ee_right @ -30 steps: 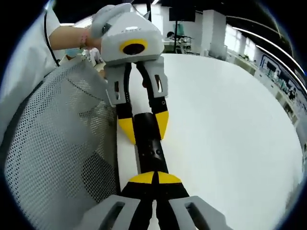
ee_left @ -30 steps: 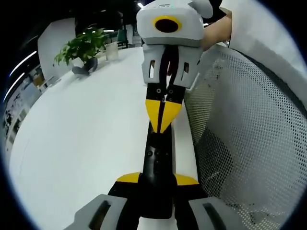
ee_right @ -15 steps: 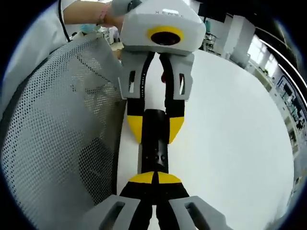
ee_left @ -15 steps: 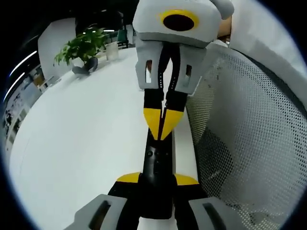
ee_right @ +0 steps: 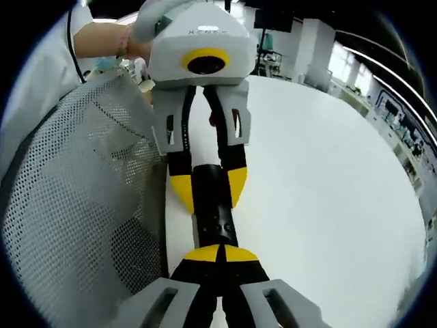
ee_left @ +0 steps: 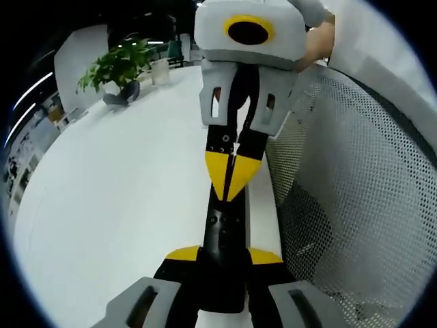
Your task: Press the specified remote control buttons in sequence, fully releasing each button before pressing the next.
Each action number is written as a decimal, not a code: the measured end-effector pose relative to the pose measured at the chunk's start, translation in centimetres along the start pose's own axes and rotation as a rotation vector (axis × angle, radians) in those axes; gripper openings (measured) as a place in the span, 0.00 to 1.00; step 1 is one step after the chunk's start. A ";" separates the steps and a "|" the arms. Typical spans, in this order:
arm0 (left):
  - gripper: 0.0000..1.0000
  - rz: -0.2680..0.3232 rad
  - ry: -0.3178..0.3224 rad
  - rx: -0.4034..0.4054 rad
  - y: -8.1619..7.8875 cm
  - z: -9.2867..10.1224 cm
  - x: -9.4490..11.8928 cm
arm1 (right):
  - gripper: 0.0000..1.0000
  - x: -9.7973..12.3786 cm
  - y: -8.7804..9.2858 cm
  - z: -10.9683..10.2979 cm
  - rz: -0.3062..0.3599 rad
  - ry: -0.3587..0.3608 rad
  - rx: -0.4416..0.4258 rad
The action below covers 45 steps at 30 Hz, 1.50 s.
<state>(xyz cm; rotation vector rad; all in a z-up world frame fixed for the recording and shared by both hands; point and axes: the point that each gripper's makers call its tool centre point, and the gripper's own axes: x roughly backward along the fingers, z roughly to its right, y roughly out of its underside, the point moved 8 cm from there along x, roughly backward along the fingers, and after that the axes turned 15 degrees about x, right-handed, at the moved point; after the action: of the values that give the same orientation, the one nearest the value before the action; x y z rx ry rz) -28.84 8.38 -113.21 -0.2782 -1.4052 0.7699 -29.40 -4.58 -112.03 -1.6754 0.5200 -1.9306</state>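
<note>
the remote control [ee_left: 222, 239] is lying lengthwise on the white counter [ee_left: 116, 205], near the edge that borders a mesh chair back [ee_left: 355, 205]. in the right gripper view the remote control [ee_right: 214, 208] is seen from its other end, with a cluster of small buttons [ee_right: 217, 223] on its top face.

the pressing sequence is judged to be under way. how many buttons have been pressed cannot be told, and no indicator of the final state is visible.

the left gripper [ee_left: 224, 258] is closed on the near end of the remote control, its yellow tips resting against both sides. in the right gripper view the left gripper [ee_right: 207, 188] is seen clamping the far end.

the right gripper [ee_right: 220, 255] is fully closed with nothing between its tips, which are poised at the button area; contact cannot be confirmed. in the left gripper view the right gripper [ee_left: 231, 184] is pointed down at the remote control's top.
</note>
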 end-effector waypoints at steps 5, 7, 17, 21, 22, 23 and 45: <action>0.23 0.007 -0.001 0.004 0.0 0.1 0.0 | 0.00 -0.2 -0.4 0.0 -0.011 -0.005 0.037; 0.23 0.010 -0.001 0.004 0.1 0.1 0.0 | 0.00 -0.2 -0.5 0.0 -0.028 -0.014 0.070; 0.23 0.014 0.010 -0.005 -0.3 0.3 -0.4 | 0.00 0.1 -0.4 0.5 -0.010 -0.040 0.064; 0.23 0.001 0.008 -0.019 -0.9 0.9 -0.6 | 0.00 -0.1 -0.5 0.2 -0.028 -0.058 0.086; 0.23 -0.005 0.006 -0.019 -0.9 0.9 -0.6 | 0.00 0.1 -0.5 0.1 -0.043 -0.062 0.085; 0.23 -0.006 0.006 -0.019 -0.9 1.0 -0.5 | 0.00 0.1 -0.4 0.0 -0.049 -0.069 0.083; 0.23 0.005 -0.007 0.013 -0.5 1.0 -0.5 | 0.00 0.4 -0.3 -0.9 -0.073 -0.011 0.063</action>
<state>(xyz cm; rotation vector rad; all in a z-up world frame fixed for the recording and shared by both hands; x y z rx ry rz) -29.58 7.46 -113.09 -0.2701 -1.4058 0.7844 -30.34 -4.64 -111.67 -1.6853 0.3955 -1.9674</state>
